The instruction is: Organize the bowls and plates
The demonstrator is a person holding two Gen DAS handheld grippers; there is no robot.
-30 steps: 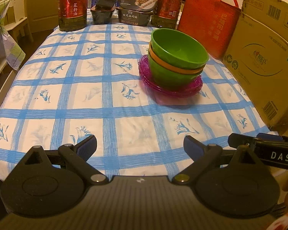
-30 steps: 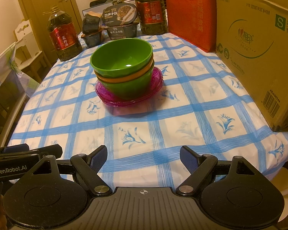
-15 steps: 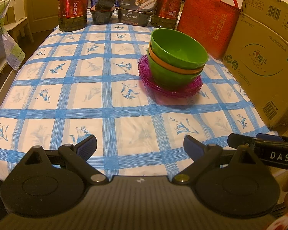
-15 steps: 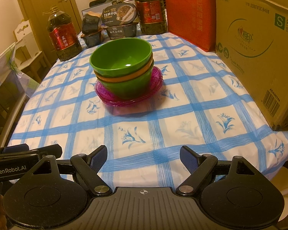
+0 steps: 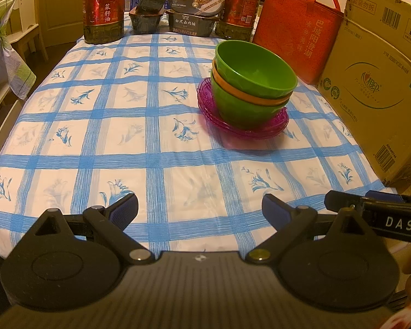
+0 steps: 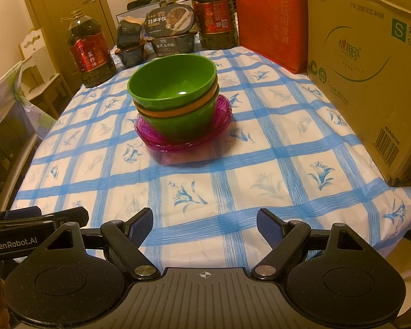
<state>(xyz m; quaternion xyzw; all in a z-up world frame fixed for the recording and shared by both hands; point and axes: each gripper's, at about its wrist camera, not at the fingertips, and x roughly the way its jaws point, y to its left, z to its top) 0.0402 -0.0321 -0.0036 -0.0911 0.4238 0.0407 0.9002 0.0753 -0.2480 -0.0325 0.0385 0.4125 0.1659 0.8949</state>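
Left claw [image 5: 199,205] and right claw [image 6: 204,220] hovering over table [image 5: 123,142] edge, jaws apart, gripping nothing; bowls [image 6: 175,93] sitting stacked on plates [image 6: 224,115].

Checked tablecloth [image 5: 156,126]; pink plates [image 5: 260,130] on it

— Where is the stack of bowls [image 5: 253,82]?
— Ahead of the left gripper [image 5: 199,209] and to its right, nested on the plates [image 5: 241,126] on the desk [image 5: 139,137]. From the right gripper [image 6: 204,226] it sits ahead, slightly left.
— And behind it?
— Oil bottles [image 5: 103,8] and food boxes [image 5: 194,13] along the far edge; a bag [image 5: 298,30] and a carton [image 5: 375,93] to the right.
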